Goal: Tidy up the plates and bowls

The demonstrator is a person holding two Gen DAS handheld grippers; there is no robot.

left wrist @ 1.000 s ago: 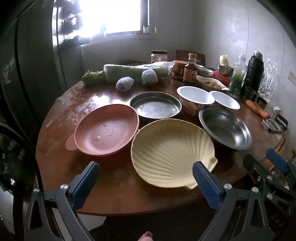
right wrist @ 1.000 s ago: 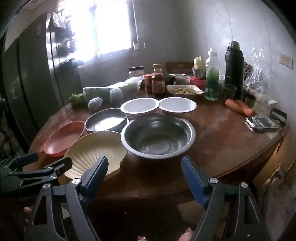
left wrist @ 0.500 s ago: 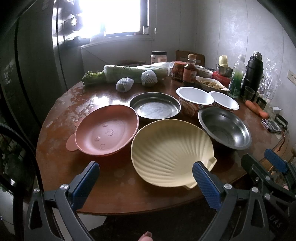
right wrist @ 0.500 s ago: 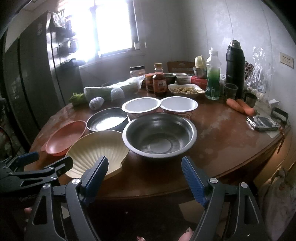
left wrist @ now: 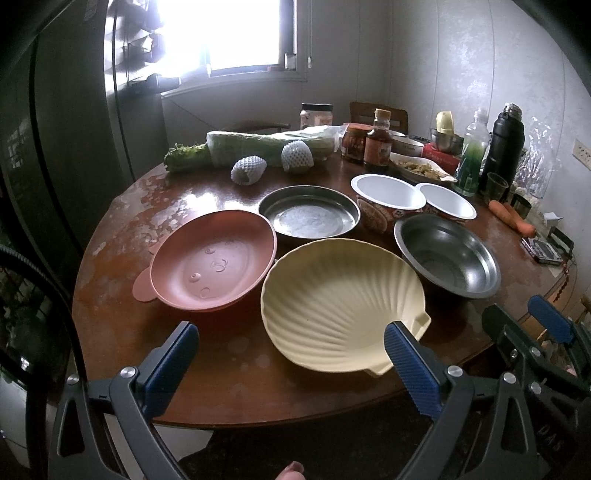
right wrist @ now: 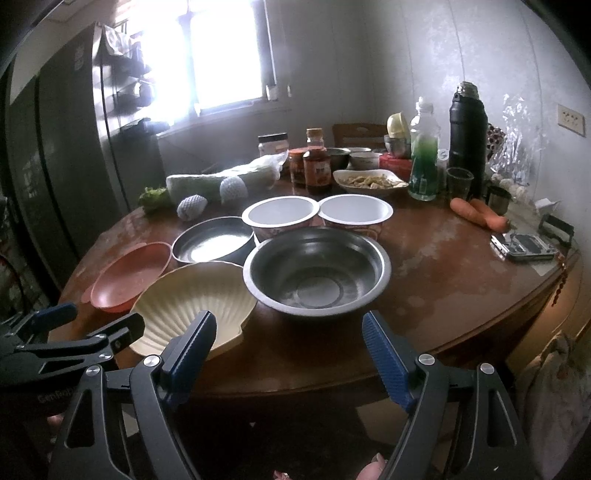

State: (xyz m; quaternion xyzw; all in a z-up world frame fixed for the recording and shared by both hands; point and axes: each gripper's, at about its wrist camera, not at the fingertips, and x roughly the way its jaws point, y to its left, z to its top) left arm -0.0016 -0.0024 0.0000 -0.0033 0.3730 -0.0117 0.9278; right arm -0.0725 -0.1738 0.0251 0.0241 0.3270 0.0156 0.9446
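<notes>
Left wrist view: the left gripper [left wrist: 291, 354] is held wide open at the bottom of the frame, with nothing between its ribbed blue pads [left wrist: 412, 365]. A cream shell plate [left wrist: 341, 302] with deep ridges is seen in the middle, just beyond the right pad. A smooth pink bowl [left wrist: 212, 258] with a small ear-shaped tab is found left of it, touching or nearly so. A flat shiny metal pan [left wrist: 308, 216] sits above them in the frame. A deep steel bowl [left wrist: 447, 254] is at the right, and two white paper cups [left wrist: 388, 192] are behind it.

In the right wrist view, the right gripper [right wrist: 290, 350] is also spread wide and empty, at the bottom of the frame below the steel bowl [right wrist: 317, 269].

All dishes are set on a round brown table [left wrist: 207, 354], glossy with pale worn patches. A bright window [left wrist: 229, 33] is seen at the upper left, and grey walls [left wrist: 461, 55] at the upper right.
</notes>
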